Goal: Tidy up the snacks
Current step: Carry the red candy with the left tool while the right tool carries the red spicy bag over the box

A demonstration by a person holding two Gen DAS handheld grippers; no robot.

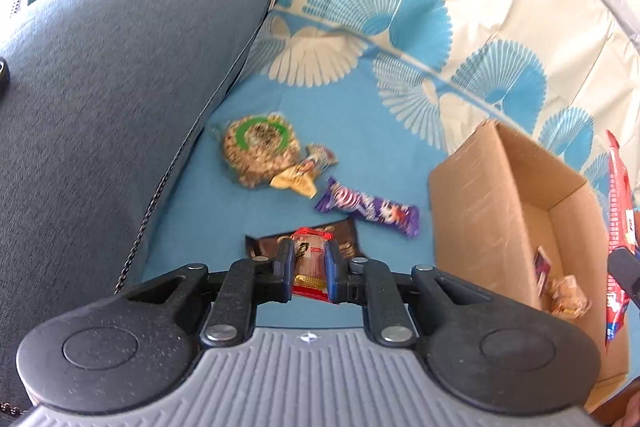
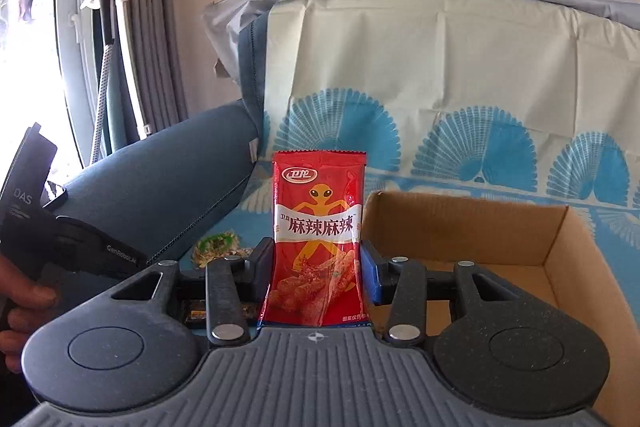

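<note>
My left gripper (image 1: 307, 254) is shut on a small red-and-gold snack packet (image 1: 310, 267), held above the blue sofa cover. Below it lies a dark brown packet (image 1: 344, 241). A purple candy bar (image 1: 368, 213), a round nut brittle pack (image 1: 258, 149) and a small wrapped sweet (image 1: 308, 173) lie on the cover. My right gripper (image 2: 316, 259) is shut on a tall red spicy-snack bag (image 2: 318, 239), held upright beside the open cardboard box (image 2: 560, 259). In the left wrist view the box (image 1: 472, 211) holds a few snacks (image 1: 564, 293), and the red bag (image 1: 618, 227) shows at the right edge.
A dark blue sofa armrest (image 1: 120, 87) rises on the left. A cream and blue patterned cloth (image 2: 440, 87) covers the sofa back. The person's hand and the left gripper's body (image 2: 52, 239) show at the left in the right wrist view. Curtains and a window (image 2: 32, 47) stand behind.
</note>
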